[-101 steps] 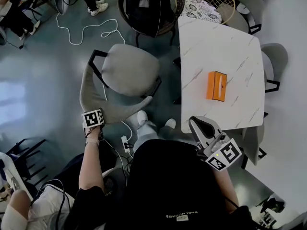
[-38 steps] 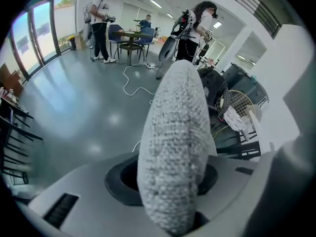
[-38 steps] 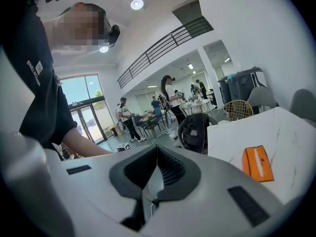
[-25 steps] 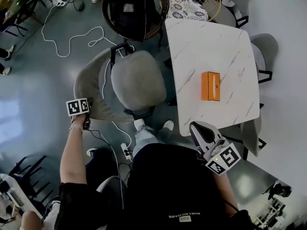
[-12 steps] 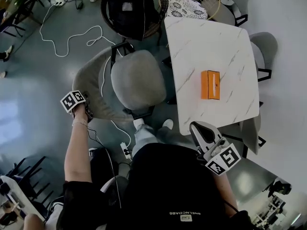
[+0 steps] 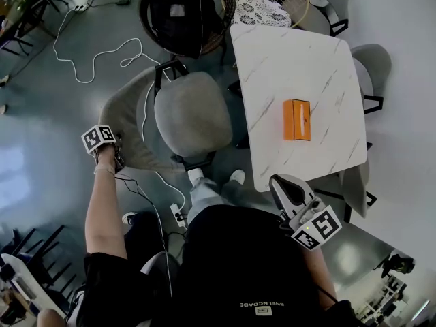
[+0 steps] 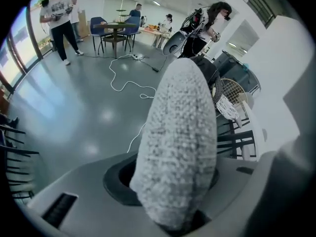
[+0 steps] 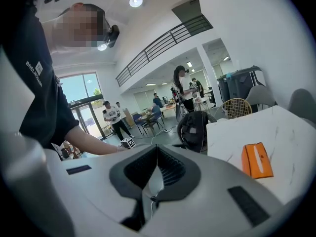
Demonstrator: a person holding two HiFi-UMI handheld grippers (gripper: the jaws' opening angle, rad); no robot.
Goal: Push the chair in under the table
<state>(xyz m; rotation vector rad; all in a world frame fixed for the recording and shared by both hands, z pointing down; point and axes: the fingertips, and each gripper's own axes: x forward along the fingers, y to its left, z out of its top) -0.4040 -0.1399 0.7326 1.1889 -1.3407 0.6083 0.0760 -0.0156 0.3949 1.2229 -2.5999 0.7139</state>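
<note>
The grey upholstered chair (image 6: pixel 191 114) stands left of the white marble table (image 6: pixel 300 53), with its seat close to the table's edge. Its curved backrest (image 6: pixel 129 125) is on the side away from the table. My left gripper (image 6: pixel 118 158) points down over the backrest's top edge. In the left gripper view the fuzzy backrest (image 7: pixel 182 117) fills the gap of the left gripper (image 7: pixel 170 177), whose jaws have just been closing on it. My right gripper (image 6: pixel 281 181) hangs by the table's near corner; in its own view the right gripper (image 8: pixel 157 149) is shut on nothing.
An orange tissue box (image 6: pixel 296 120) lies on the table. A round dark wicker chair (image 6: pixel 184 12) stands beyond the grey chair. More grey chairs (image 6: pixel 373 63) sit on the table's right. A white cable (image 6: pixel 102 53) and a power strip (image 6: pixel 178 216) lie on the floor.
Since four seconds ago the chair has swung round and moved closer to the table. In the last second my left gripper rolled and shifted slightly left on the backrest. The right gripper stayed put.
</note>
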